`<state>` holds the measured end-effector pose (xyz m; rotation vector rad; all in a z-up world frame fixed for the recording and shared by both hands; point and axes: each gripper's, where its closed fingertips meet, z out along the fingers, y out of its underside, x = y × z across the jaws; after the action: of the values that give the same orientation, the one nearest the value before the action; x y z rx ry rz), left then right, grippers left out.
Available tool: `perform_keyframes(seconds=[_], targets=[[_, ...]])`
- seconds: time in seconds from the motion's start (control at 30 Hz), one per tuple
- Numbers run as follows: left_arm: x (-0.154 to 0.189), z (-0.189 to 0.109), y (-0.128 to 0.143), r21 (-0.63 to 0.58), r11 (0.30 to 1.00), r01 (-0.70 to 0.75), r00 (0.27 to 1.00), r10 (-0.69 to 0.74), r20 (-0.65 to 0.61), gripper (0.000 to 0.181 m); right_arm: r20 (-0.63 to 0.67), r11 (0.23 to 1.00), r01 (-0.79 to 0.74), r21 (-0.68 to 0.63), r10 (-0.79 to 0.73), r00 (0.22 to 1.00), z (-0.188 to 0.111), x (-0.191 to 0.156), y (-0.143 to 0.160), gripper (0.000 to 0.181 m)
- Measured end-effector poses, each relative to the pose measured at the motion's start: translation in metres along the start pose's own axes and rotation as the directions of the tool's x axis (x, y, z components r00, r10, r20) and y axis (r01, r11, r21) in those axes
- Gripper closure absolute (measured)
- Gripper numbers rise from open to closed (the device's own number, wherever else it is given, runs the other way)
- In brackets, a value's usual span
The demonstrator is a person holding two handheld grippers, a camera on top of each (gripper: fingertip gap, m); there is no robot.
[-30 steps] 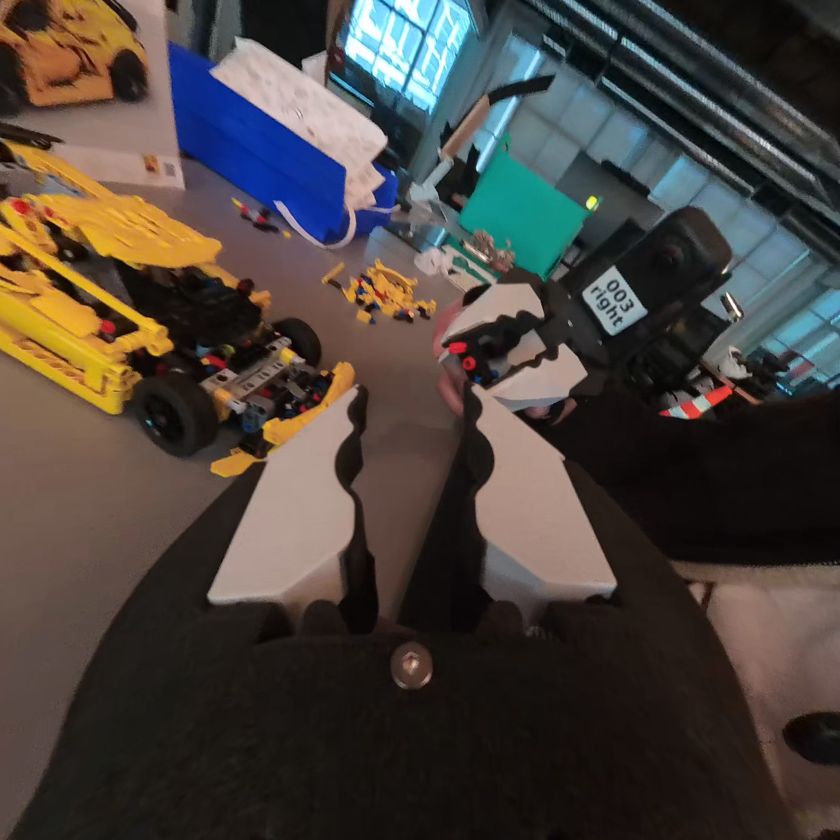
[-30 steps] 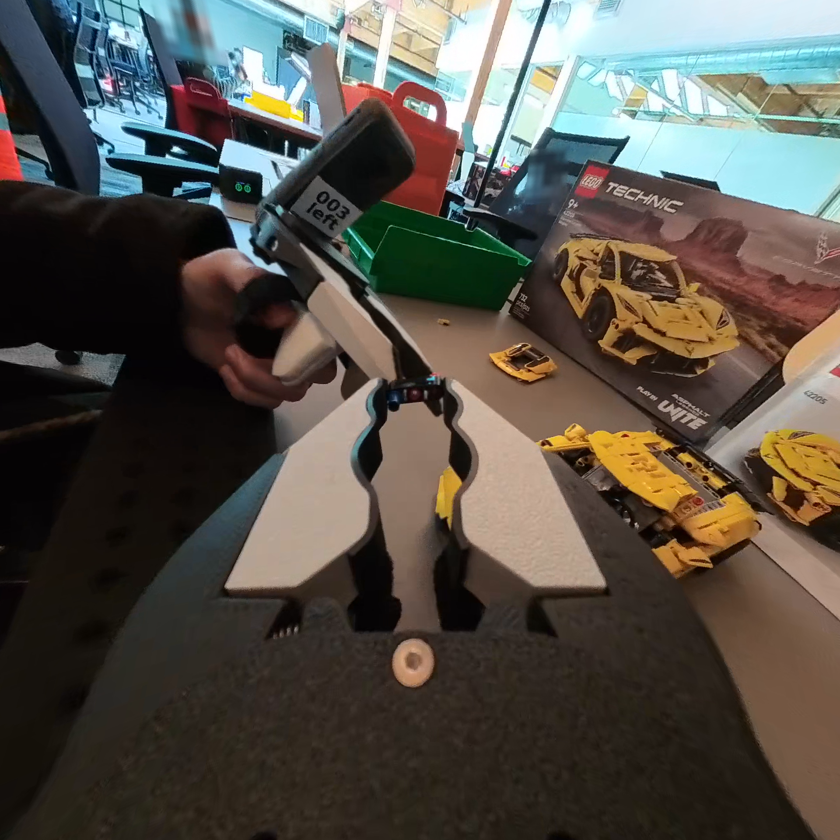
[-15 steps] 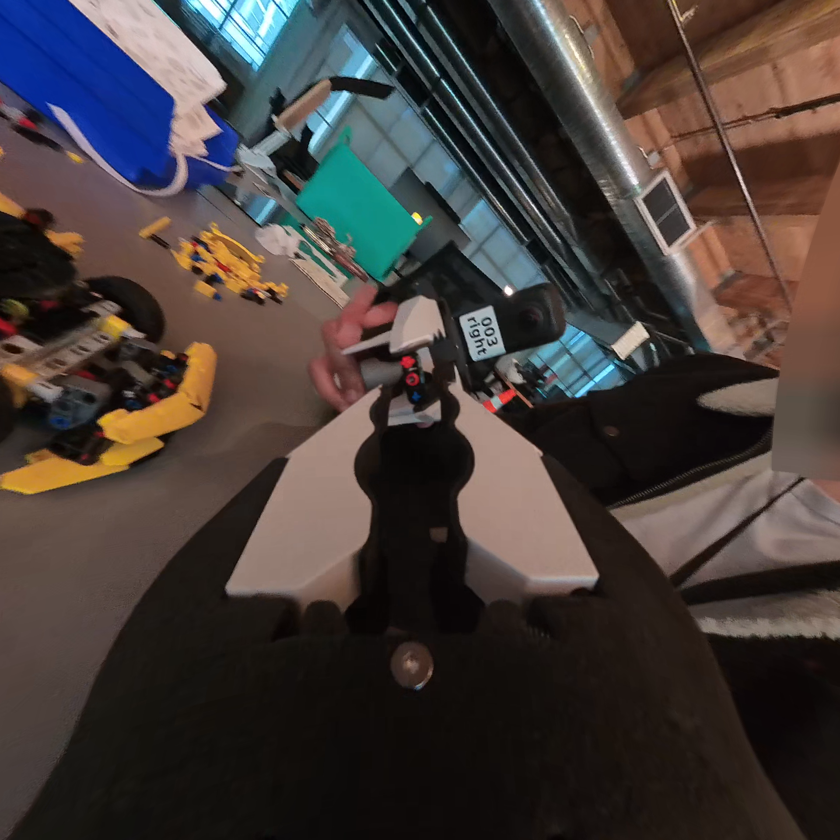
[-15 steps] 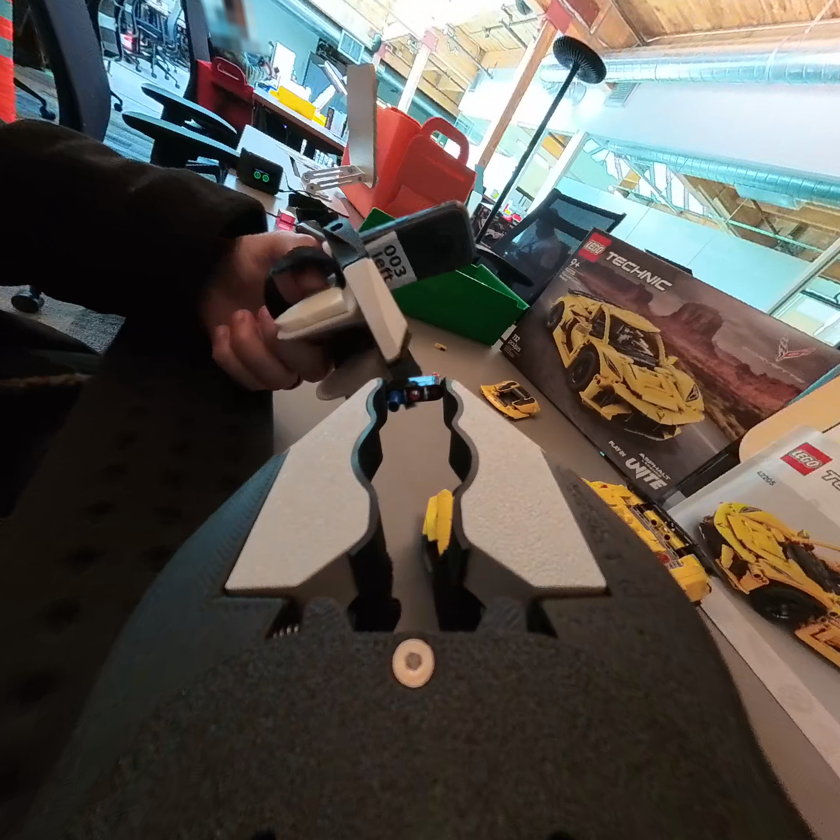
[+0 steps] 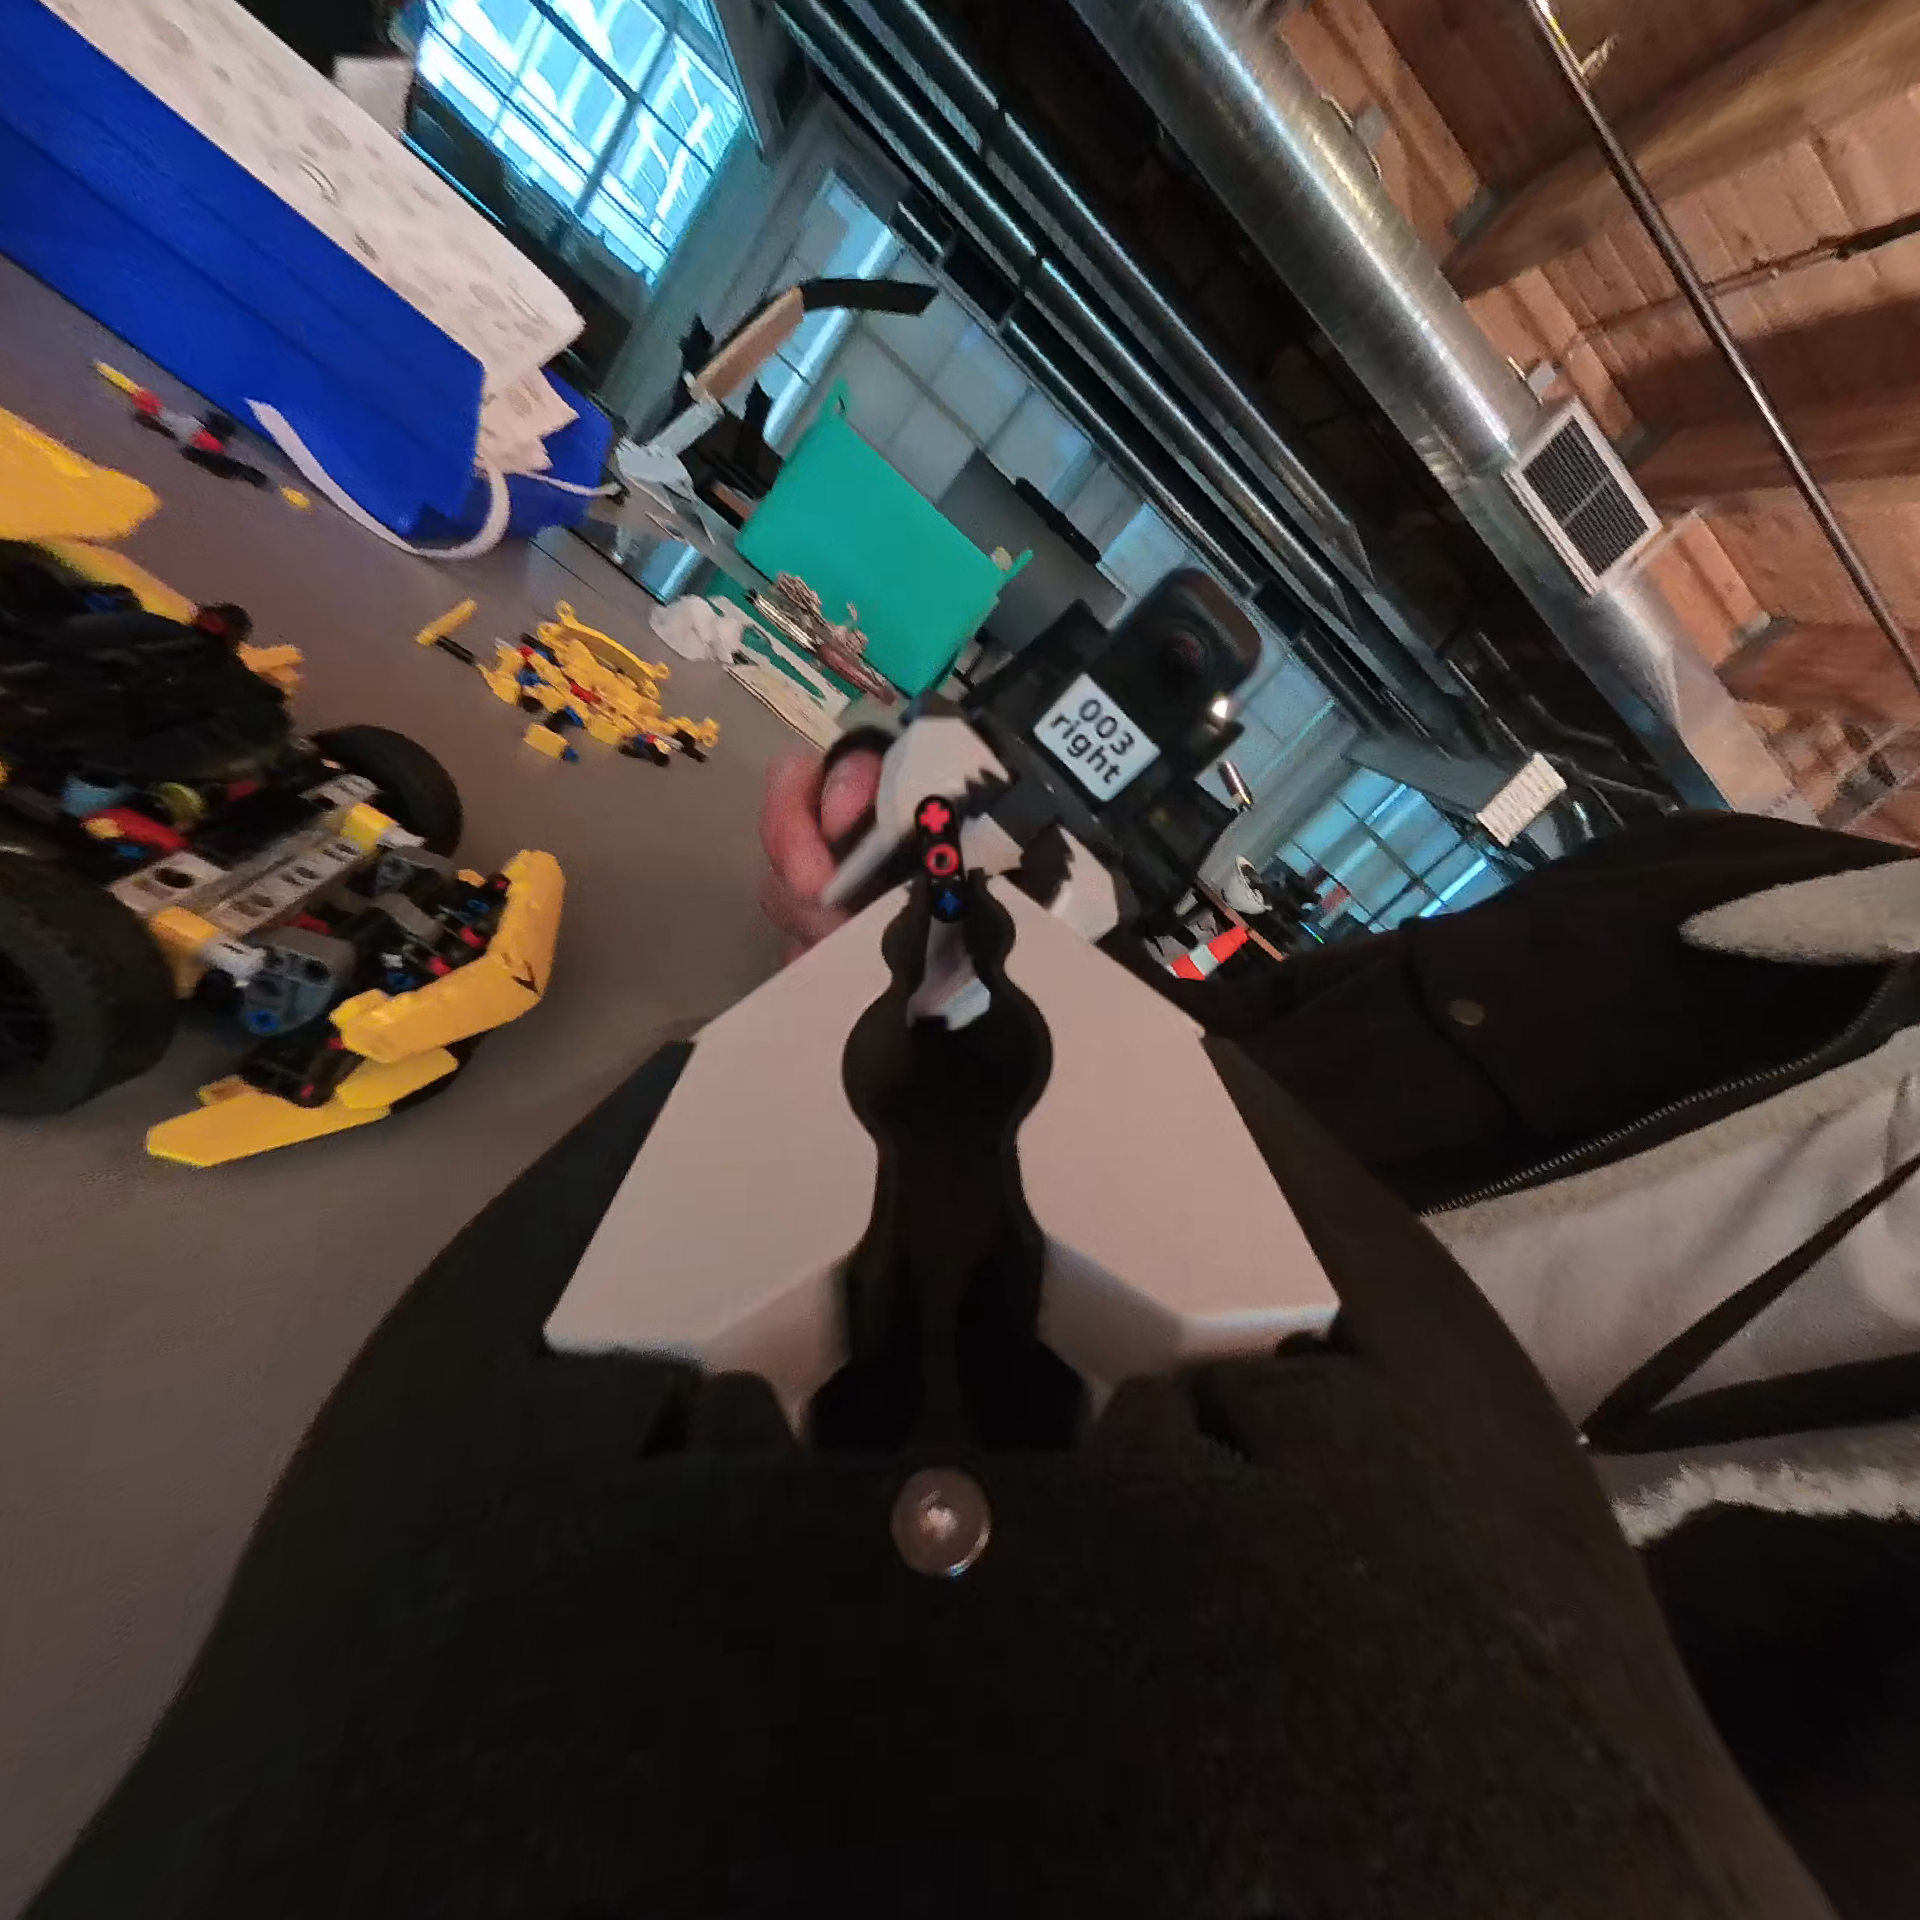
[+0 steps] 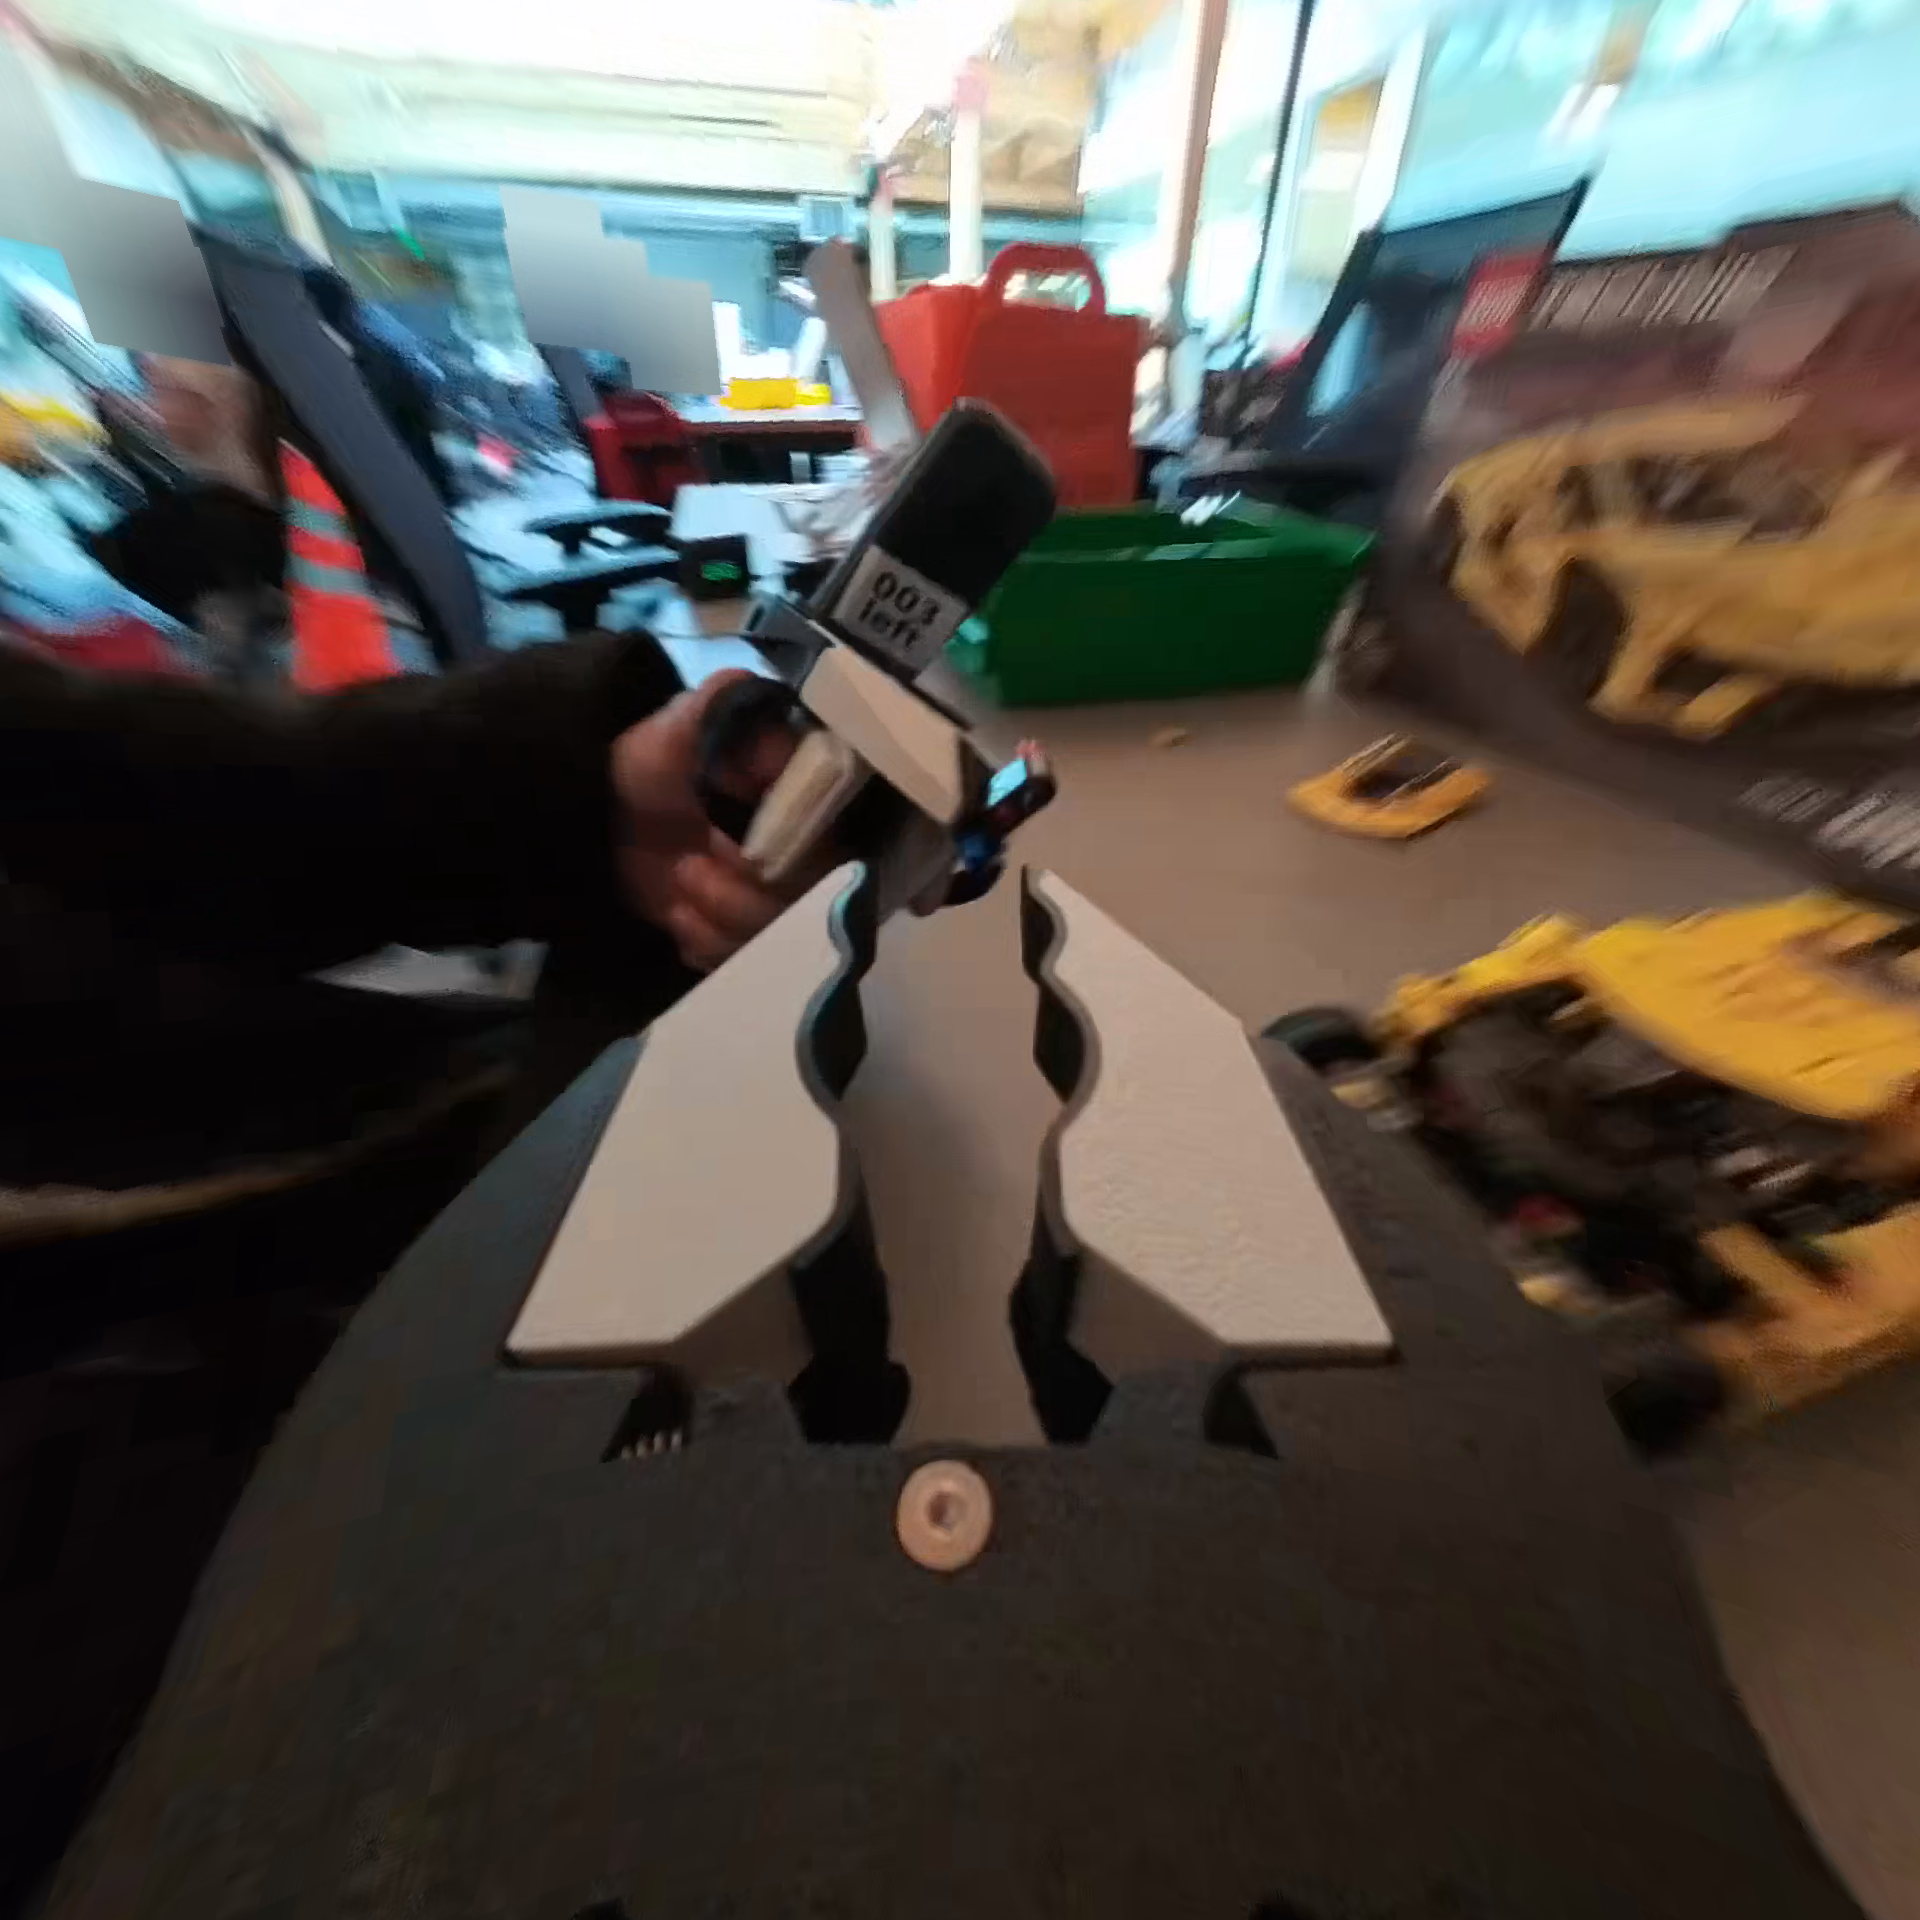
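The left gripper [image 5: 940,920] is clamped on a small piece with red and blue pins [image 5: 940,860], held in the air to the right of the yellow model car [image 5: 312,914] and above the tabletop [image 5: 208,1299]. The right gripper [image 6: 940,888] stands with its jaws apart and nothing between them, just short of the piece. The piece juts past the left fingertips, so the hold looks shallow. A steady squeeze and a slow, level carry would suit it, and the right gripper should be kept clear so it does not knock the pins.

A second ago the right gripper pinched this piece and the left was open. Half a second ago both met at it. Now only the left has it, and the right has let go and drawn back.
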<state>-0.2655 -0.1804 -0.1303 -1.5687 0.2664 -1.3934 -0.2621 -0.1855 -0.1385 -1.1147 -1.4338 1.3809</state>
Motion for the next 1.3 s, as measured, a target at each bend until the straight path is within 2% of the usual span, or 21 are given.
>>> perform_keyframes(seconds=[0.1,0.17,0.23,0.3,0.6,0.73,1.3], targets=[[0.001,0.001,0.001,-0.008,0.999,-0.043,0.999,0.043,0.013,0.174,0.118,0.94,-0.339,-0.038,0.341,0.933,0.007,-0.001,0.003,0.151],[0.005,0.003,0.003,-0.02,0.997,-0.069,0.998,0.069,0.002,0.174,0.174,0.901,-0.431,-0.057,0.434,0.884,0.009,-0.003,0.003,0.154],[0.008,0.003,0.004,-0.024,0.996,-0.089,0.996,0.089,-0.01,0.174,0.222,0.886,-0.463,-0.033,0.458,0.861,0.005,-0.006,-0.004,0.169],[0.009,0.002,0.003,-0.017,0.995,-0.098,0.995,0.098,-0.014,0.174,0.228,0.891,-0.454,-0.02,0.446,0.865,0.002,-0.005,-0.006,0.177],[0.011,0.003,0.005,-0.024,0.988,-0.154,0.988,0.154,0.003,0.174,0.247,0.883,-0.468,-0.04,0.463,0.851,0.002,-0.006,-0.005,0.178],[0.009,0.002,0.002,-0.017,0.976,-0.216,0.975,0.216,0.05,0.175,0.242,0.88,-0.473,-0.034,0.467,0.851,0.004,-0.004,-0.005,0.178],[0.009,0.003,0.012,-0.094,0.952,-0.291,0.951,0.299,0.086,0.175,0.255,0.886,-0.455,-0.09,0.462,0.849,-0.002,-0.005,0.001,0.179]])
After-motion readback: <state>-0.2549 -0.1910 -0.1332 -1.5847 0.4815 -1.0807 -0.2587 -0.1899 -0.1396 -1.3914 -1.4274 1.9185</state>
